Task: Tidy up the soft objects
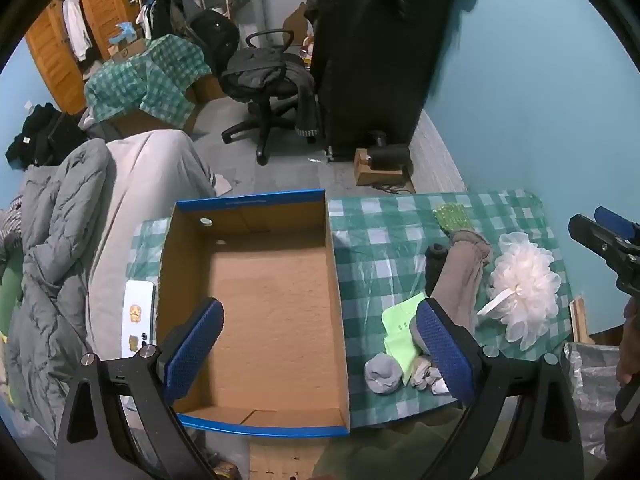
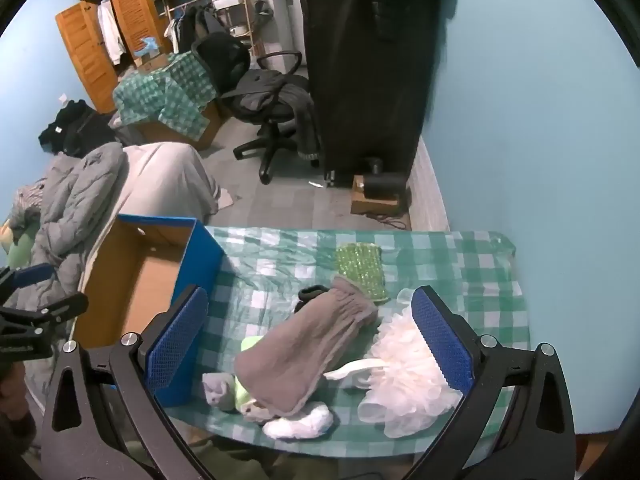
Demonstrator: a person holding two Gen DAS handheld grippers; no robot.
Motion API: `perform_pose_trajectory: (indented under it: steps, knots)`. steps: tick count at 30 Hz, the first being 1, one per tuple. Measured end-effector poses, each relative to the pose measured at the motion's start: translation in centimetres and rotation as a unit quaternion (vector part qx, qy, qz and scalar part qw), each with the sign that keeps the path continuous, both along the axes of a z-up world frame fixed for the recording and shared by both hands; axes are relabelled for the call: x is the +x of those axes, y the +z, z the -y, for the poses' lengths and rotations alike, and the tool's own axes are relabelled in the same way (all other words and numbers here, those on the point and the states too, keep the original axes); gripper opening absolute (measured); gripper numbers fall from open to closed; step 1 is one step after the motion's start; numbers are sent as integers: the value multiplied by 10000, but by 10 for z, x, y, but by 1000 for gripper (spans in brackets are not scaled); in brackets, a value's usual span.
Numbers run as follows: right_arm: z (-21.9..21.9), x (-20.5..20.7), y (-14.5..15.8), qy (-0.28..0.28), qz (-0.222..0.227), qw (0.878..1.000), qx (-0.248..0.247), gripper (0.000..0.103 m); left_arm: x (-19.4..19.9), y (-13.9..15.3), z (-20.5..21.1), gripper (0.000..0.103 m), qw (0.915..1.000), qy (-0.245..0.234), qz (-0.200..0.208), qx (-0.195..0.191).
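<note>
while frilly white mesh pouf [image 2: 404,376] lies, smooth cardboard box [image 1: 256,312], checked cloth [image 2: 472,264]

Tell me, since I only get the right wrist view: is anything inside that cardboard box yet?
Observer: No. The left wrist view looks straight into the cardboard box, and its floor is bare.
Operator: What is the other gripper doing?
Observer: The left gripper hovers above the box, jaws wide open, gripping nothing.
Operator: Is anything hidden behind the box?
Observer: Yes, a flat white card-like thing lies beside its far wall.
</note>
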State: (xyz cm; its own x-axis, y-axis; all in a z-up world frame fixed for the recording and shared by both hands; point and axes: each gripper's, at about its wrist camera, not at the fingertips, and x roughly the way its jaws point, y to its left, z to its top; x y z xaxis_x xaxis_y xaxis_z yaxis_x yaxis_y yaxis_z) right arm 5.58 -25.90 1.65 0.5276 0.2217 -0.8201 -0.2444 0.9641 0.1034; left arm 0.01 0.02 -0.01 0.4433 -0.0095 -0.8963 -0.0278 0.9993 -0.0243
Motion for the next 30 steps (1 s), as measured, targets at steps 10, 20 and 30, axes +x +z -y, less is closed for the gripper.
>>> perform_pose_trajectory:
  steps: [10,20,30]
  knots:
    - [1,2,-2,18,-22,10000,-19,101,3,2,6,98,9999,89,-21,-74]
    - [-5,2,-3,36,-55,10000,-14,101,-1,-3,2,98,9998,180,-30,-105]
    - [-3,-1,-8,89,-89,9999,0,101,-1,-1,10,98,9999,115,-26,-23]
